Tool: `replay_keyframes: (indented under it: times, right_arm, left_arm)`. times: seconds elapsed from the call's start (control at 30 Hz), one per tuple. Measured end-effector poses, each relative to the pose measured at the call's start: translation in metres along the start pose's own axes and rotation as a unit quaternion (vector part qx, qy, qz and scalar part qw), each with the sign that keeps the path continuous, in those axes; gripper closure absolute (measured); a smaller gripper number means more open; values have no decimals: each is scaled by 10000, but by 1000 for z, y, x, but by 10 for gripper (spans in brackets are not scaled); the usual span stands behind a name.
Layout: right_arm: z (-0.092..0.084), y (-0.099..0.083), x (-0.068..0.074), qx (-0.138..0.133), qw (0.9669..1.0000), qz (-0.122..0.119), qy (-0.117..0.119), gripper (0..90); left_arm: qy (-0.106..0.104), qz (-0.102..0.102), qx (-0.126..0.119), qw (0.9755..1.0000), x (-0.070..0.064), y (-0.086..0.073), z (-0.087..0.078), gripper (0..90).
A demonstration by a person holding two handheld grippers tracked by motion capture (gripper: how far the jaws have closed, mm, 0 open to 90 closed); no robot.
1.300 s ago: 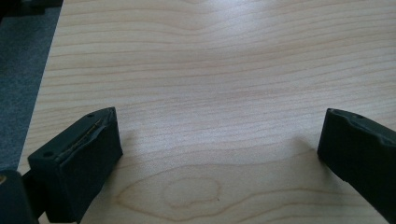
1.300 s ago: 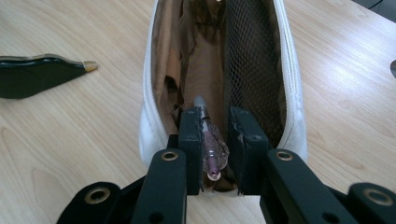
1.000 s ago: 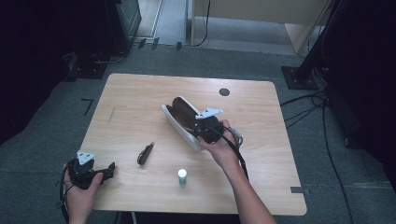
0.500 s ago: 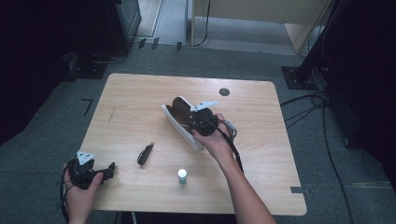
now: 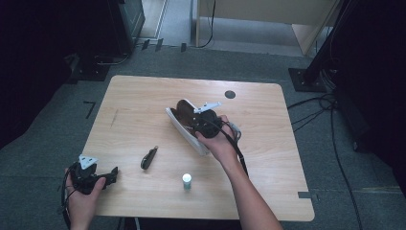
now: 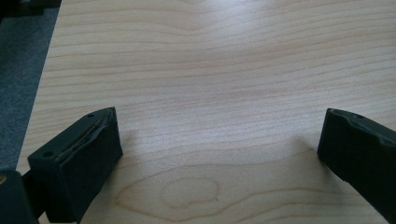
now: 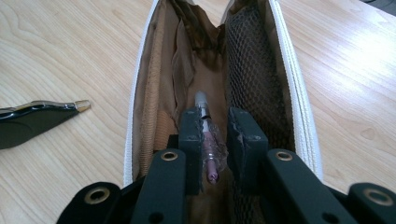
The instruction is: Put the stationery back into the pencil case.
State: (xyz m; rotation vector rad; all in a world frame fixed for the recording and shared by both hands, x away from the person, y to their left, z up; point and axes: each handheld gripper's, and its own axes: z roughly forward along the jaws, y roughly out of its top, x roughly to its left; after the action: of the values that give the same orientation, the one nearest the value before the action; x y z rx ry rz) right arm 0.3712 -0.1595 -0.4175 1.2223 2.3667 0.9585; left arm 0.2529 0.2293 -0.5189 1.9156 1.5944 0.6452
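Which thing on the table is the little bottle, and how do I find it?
Start at the open white pouch in the middle of the wooden table. Come toward the near edge: the little bottle stands upright there, alone. It is pale with a green band, unlike the dark, flat folded tool lying to its left.

- A light wooden table point(image 5: 143, 96) stood in the middle of the high view, on a grey floor point(image 5: 48, 143).
- A white pouch point(image 5: 184, 128) lay open near its middle.
- A dark folded tool point(image 5: 149, 157) lay left of the pouch and lower in the frame.
- A small bottle point(image 5: 187, 181) stood near the bottom edge.
- A dark round spot point(image 5: 230, 94) sat at the upper right.
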Motion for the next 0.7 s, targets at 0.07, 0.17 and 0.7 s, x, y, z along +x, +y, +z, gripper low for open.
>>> replay_keyframes:
  times: [0.07,0.17,0.7]
  right_arm:
    - [0,0,0,-28,10000,23,27,758]
    - [-1,0,-1,-57,10000,39,30,753]
    - [-25,1,5,-345,9993,-36,156,784]
  left_arm:
    - [-1,1,2,10000,0,0,0,0]
    - [0,0,0,10000,0,0,0,0]
    - [1,-1,-1,10000,0,0,0,0]
